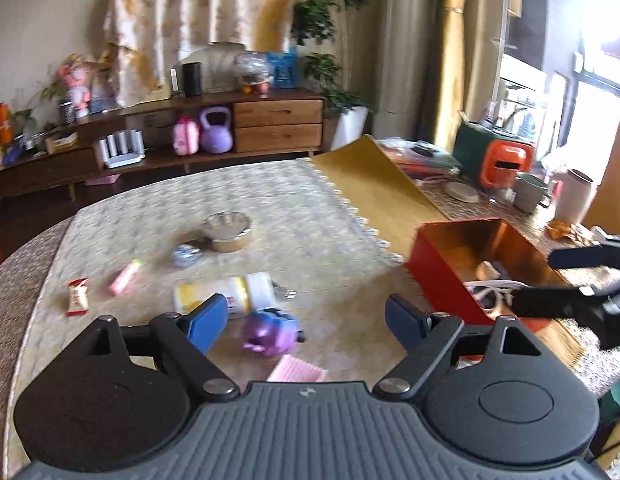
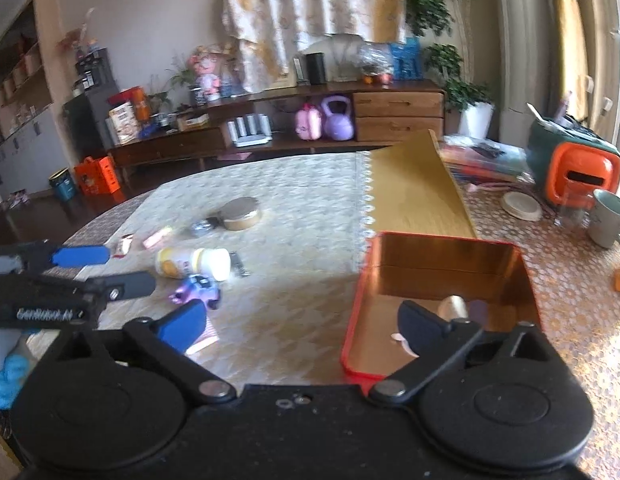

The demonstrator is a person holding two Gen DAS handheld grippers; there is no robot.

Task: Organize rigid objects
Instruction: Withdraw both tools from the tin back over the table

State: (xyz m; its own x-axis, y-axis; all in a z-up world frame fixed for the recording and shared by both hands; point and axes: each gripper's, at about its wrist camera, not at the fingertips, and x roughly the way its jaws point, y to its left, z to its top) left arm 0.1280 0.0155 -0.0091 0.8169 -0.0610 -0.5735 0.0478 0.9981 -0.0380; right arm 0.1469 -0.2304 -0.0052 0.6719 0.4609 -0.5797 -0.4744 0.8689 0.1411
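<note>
Left wrist view: round table (image 1: 318, 200) under a pale patterned cloth, loose items scattered mid-table. Red tin box (image 1: 442, 280) sits at right, open top, gold inside, already holding a white cable and a small pale piece.

Left gripper (image 1: 305, 316): jaws spread wide, nothing between the pads, pointing down at the near clutter. Right gripper (image 2: 301, 320): jaws at full spread, empty, one finger over the near end of the box, the other over the cloth.

Items left outside the box, larger first:
- white-and-yellow bottle (image 1: 225, 292) lying on its side, mid-table
- round tin (image 1: 227, 230) farther back, a small shiny piece near it
- purple toy (image 1: 269, 332) just near of the bottle, almost between the left fingers
- pink ridged piece (image 1: 297, 370) nearest of all, partly hidden by the gripper body
- pink stick (image 1: 123, 278) and red-white wrapper (image 1: 77, 296) out left

Judgement: next pick is likely the purple toy. To do it well, centre the jaws over its body, come down clear of the bottle touching-close behind, close only once both pads flank it. Frames are motion-blurred; its exact outline is unclear.
</note>
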